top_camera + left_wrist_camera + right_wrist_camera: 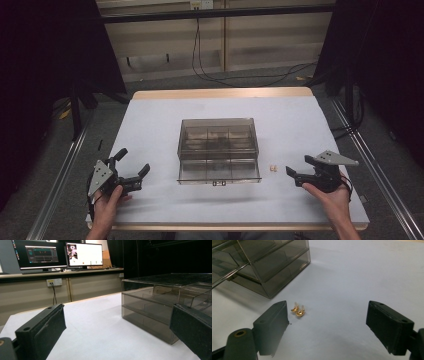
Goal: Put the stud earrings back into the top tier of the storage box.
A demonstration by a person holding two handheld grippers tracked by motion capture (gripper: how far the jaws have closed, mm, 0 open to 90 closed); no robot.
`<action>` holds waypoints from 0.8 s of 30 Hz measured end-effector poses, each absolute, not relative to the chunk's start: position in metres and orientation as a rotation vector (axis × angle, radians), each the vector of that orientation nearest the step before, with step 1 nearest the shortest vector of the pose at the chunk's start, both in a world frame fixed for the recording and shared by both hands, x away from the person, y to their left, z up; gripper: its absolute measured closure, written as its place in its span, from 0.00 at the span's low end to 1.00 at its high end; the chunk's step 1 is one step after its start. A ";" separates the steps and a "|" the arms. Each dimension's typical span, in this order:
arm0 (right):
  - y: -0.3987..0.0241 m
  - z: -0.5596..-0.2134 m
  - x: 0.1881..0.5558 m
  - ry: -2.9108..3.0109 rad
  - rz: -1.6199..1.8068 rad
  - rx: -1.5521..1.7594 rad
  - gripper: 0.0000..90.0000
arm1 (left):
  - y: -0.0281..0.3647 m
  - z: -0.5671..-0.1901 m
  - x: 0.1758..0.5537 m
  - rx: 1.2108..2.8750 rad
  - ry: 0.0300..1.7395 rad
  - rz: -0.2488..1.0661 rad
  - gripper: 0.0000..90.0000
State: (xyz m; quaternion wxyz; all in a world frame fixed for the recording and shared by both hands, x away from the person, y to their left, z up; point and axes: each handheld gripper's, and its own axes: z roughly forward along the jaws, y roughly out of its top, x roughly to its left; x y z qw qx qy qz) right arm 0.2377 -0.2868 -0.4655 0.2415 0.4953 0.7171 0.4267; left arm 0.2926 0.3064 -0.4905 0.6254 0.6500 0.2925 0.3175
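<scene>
A smoky clear plastic organizer box [218, 150] with drawers and compartments stands in the middle of the white table; its corner shows in the left gripper view [155, 310] and the right gripper view [262, 267]. Two small gold earrings [298, 310] lie on the table just right of the box [272, 168]. My right gripper [298, 169] is open to the right of the earrings, jaws wide apart with nothing between them [327, 322]. At the front left my left gripper [132, 162] is open and empty [117, 327], aimed toward the box.
The white table top [155, 125] has a wooden far edge. Dark curtains and metal rails flank it, and cables lie on the floor behind. Two monitors [57, 255] stand on a bench beyond the table.
</scene>
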 end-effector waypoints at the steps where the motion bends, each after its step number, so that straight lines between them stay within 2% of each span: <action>1: -0.286 -0.466 0.238 1.965 1.168 1.349 0.20 | 0.307 -0.490 0.293 1.493 0.669 0.733 0.01; 9: -0.287 -0.465 0.238 1.989 1.203 1.346 0.29 | 0.306 -0.490 0.293 1.493 0.673 0.728 0.01; 13: -0.285 -0.463 0.239 2.046 1.191 1.323 0.46 | 0.306 -0.491 0.293 1.492 0.672 0.728 0.01; 14: -0.284 -0.461 0.240 2.067 1.204 1.312 0.47 | 0.306 -0.490 0.293 1.492 0.671 0.730 0.01; 24: -0.271 -0.445 0.250 2.187 1.203 1.219 0.55 | 0.306 -0.491 0.293 1.492 0.673 0.727 0.01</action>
